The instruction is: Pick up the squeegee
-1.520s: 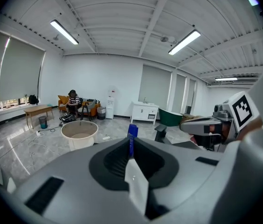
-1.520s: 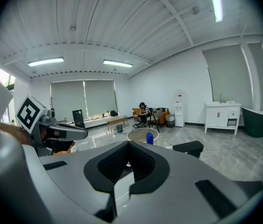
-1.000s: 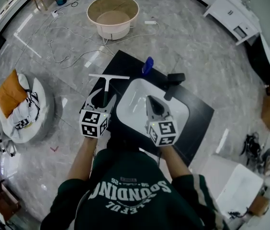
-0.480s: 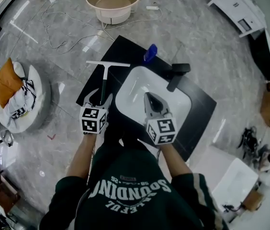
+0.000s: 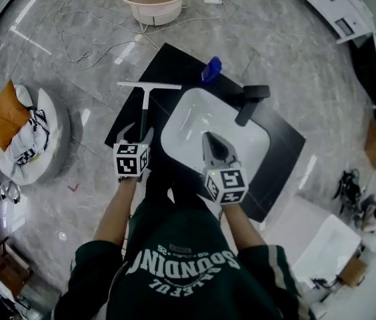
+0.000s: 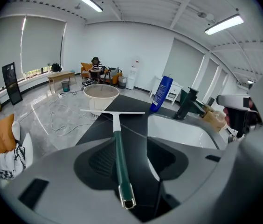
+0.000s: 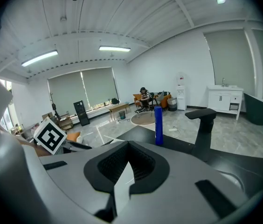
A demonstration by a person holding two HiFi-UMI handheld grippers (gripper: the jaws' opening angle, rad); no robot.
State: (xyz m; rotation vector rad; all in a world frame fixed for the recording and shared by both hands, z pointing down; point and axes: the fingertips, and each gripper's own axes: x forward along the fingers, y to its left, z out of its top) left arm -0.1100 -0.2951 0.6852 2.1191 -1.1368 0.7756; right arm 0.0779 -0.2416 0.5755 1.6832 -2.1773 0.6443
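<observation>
Fingers of the left gripper [image 6: 128, 148] stand wide apart on either side of the squeegee [image 6: 118, 143]. Its green handle lies between them, seemingly not yet touched. The squeegee rests flat on the black table [image 5: 175, 62], white blade at the far end, just beside the white sink [image 5: 188, 112]. The right gripper [image 5: 211, 139] hangs over the sink, fingers pressed together and empty.

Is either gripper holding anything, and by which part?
Nothing is held yet. The left gripper straddles the squeegee at the end of its green handle, jaws apart; the squeegee lies on the black counter. The right gripper is shut and empty.
</observation>
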